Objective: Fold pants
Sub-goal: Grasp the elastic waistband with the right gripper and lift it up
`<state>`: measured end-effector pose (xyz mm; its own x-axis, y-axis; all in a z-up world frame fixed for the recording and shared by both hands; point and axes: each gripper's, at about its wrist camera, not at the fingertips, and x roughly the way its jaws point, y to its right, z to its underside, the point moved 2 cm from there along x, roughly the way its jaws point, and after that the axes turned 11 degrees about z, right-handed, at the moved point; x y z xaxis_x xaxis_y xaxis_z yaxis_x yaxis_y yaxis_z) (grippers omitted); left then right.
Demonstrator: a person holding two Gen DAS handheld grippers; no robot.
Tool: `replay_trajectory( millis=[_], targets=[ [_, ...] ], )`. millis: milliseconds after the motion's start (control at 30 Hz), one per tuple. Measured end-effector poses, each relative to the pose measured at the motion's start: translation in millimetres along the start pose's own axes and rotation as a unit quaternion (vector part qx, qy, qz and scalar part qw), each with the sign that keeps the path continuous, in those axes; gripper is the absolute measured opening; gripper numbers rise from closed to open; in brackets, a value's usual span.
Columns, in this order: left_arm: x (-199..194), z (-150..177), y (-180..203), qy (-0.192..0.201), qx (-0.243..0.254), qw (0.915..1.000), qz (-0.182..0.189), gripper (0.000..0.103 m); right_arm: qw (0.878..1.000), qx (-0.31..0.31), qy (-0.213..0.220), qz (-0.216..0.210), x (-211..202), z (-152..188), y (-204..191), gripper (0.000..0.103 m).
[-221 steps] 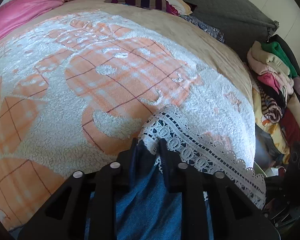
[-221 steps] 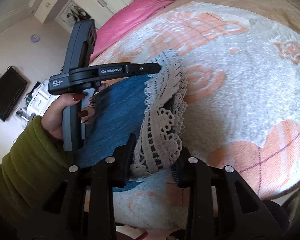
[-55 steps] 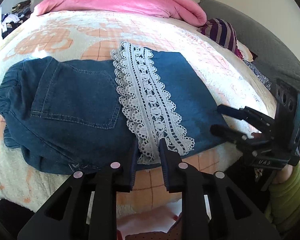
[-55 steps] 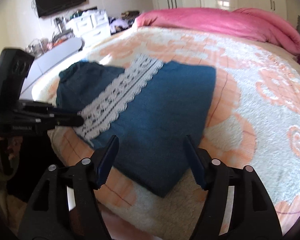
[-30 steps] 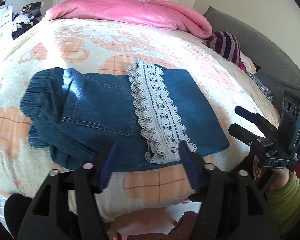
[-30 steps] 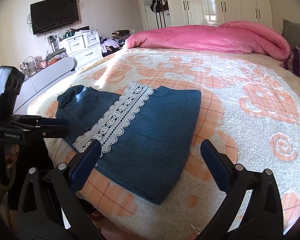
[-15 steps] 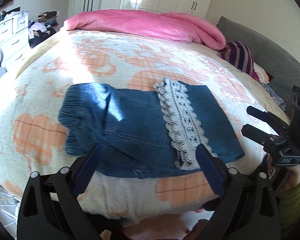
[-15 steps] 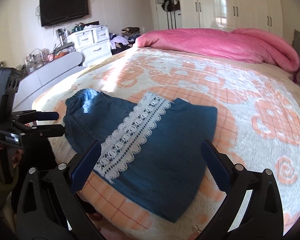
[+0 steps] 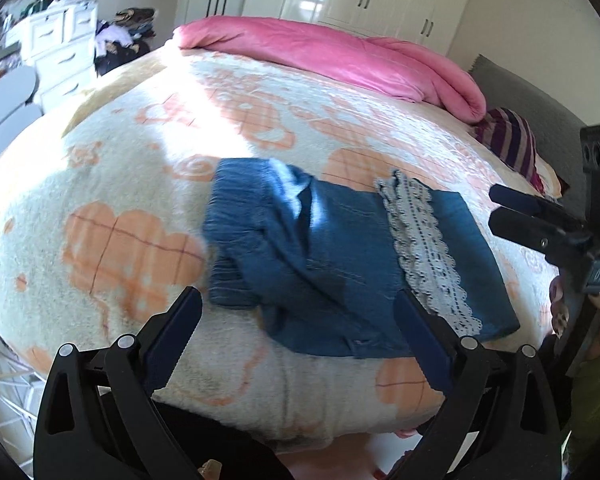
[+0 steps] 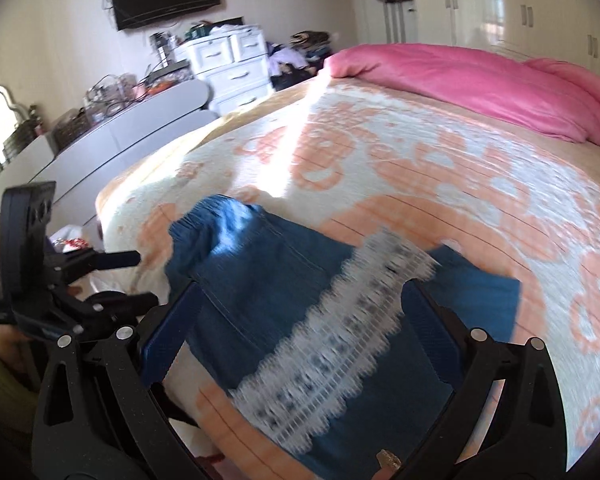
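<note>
Blue denim pants [image 9: 308, 256] lie folded on the bed near its front edge, with a white lace hem band [image 9: 424, 240] across the top layer. They also show in the right wrist view [image 10: 260, 304], lace band [image 10: 340, 340] running diagonally. My left gripper [image 9: 298, 316] is wide open and empty, held just in front of the pants. My right gripper [image 10: 300, 312] is wide open and empty above the pants. Each gripper shows in the other's view: the right one [image 9: 516, 212] at the pants' right, the left one [image 10: 136, 280] at their left.
The bed carries a cream and orange blanket [image 9: 120, 200] and a pink duvet [image 9: 340, 56] at the far side. A striped cushion [image 9: 508, 140] and grey headboard are at the right. White drawers [image 10: 232, 68], a grey bench [image 10: 120, 136] and a wall TV stand left.
Both grippers let go of the pants, opened wide and drew back. In the last half second both views shifted, with the right gripper now closer over the pants.
</note>
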<state>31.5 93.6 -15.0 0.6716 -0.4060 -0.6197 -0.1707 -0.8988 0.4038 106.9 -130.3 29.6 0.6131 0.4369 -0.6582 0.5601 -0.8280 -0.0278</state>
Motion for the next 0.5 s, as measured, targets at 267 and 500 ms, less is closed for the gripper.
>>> replay_trajectory(
  millis=[267, 500],
  targets=[
    [4.2, 2.4, -23.5, -0.002, -0.037, 0.9993, 0.004, 0.096, 0.998, -0.049, -0.03, -0.036, 38.7, -43.0, -33.1, 0.094],
    [16.2, 6.9, -32.0, 0.002, -0.075, 0.9966, 0.035, 0.094, 0.99, -0.094, -0.078, -0.075, 84.0, -58.8, -66.6, 0.094]
  ],
)
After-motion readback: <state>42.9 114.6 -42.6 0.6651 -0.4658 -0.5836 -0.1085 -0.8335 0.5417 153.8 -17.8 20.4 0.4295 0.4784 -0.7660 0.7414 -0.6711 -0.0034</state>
